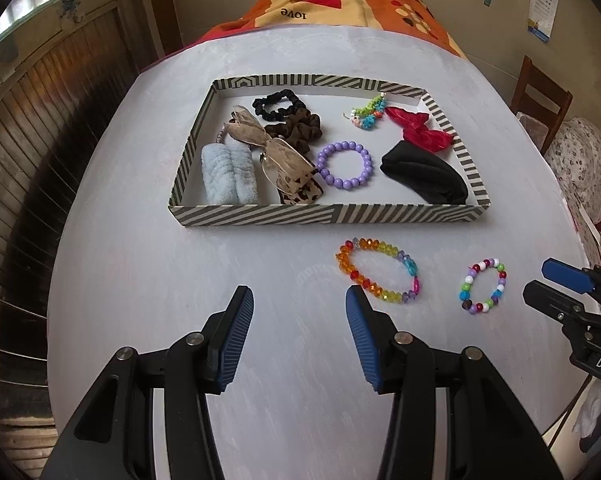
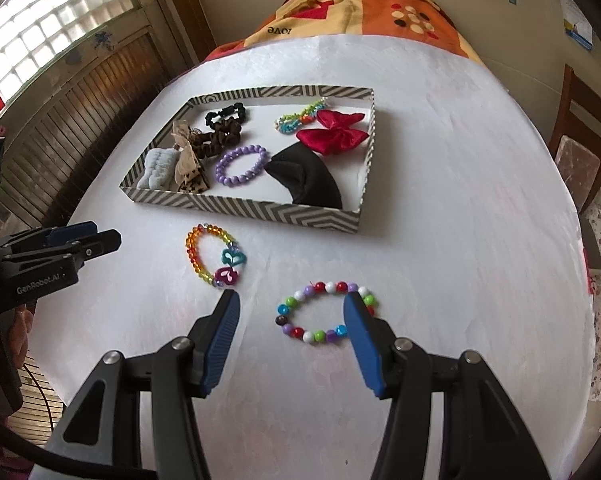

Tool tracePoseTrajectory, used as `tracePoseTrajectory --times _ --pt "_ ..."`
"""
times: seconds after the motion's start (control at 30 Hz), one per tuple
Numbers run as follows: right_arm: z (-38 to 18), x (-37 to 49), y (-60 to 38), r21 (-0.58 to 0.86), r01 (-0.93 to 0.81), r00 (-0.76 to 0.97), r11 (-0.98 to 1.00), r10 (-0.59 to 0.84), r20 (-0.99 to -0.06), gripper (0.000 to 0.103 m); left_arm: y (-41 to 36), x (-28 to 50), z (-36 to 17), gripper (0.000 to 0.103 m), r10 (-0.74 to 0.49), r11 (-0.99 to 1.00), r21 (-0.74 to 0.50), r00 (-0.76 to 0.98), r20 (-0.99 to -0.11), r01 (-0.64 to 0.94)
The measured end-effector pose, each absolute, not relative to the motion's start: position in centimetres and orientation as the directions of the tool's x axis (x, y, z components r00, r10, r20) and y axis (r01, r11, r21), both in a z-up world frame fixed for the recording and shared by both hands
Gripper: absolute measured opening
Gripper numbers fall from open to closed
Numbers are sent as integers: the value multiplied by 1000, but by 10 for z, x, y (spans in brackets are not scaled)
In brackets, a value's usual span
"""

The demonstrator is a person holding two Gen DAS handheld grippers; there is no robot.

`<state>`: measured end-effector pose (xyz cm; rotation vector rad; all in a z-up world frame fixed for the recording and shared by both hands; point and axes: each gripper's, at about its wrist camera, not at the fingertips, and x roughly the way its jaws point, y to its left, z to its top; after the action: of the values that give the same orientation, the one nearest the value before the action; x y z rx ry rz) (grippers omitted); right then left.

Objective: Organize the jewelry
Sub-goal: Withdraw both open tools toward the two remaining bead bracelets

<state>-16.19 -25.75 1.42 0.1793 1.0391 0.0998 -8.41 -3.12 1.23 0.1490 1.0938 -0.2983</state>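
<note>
Fingers of the left gripper (image 1: 299,304) stand wide apart and empty in the left wrist view, above bare surface (image 1: 140,240). Just past the tip of its right finger lies the faceted rainbow bracelet (image 1: 377,273), and the round-bead bracelet (image 1: 483,286) sits further right, near the right gripper's tips. Ahead of both fingers is the striped box (image 1: 324,216), already holding scrunchies, bows and a purple bead bracelet (image 1: 343,165). Since the rainbow bracelet is off the gap's centre line, closing from here would likely catch one bead at the edge and flick it aside.

Seen from the right wrist, the right gripper (image 2: 290,300) is also spread open with nothing held. The round-bead bracelet (image 2: 326,312) lies between the fingers, crowded toward the right one, whose tip overlaps the ring's far side. A pinch here could squeeze the whole ring flat so the smooth beads roll out, or trap only one side and let it dangle and snag the box wall (image 2: 260,210) ahead. The left gripper (image 2: 80,240), off to the left by the rainbow bracelet (image 2: 214,256), may cross paths on the way to the box.
</note>
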Motion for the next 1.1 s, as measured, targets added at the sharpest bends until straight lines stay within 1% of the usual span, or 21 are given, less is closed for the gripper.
tracePoseTrajectory --times 0.23,0.5,0.77,0.9,1.0,1.1 --pt "8 -165 -264 191 19 493 981 156 -856 57 -34 -86 5 40 -184 945 -51 397 -899 322" --pt "-23 -164 -281 149 43 441 988 115 -890 57 -27 -75 -14 40 -258 945 -177 296 -920 274" --pt "-46 -147 -297 110 43 427 993 81 -900 56 -32 -60 -27 40 -306 940 -250 250 -918 233" --pt "-53 -135 -294 76 17 418 997 61 -907 56 -46 -49 -39 40 -294 943 -245 222 -930 224" --pt "-57 -129 -292 51 0 415 999 47 -908 56 -56 -41 -47 40 -266 951 -217 220 -939 221" --pt "-59 -127 -293 58 -12 421 998 58 -905 56 -64 -34 -51 40 -241 956 -192 225 -944 220"
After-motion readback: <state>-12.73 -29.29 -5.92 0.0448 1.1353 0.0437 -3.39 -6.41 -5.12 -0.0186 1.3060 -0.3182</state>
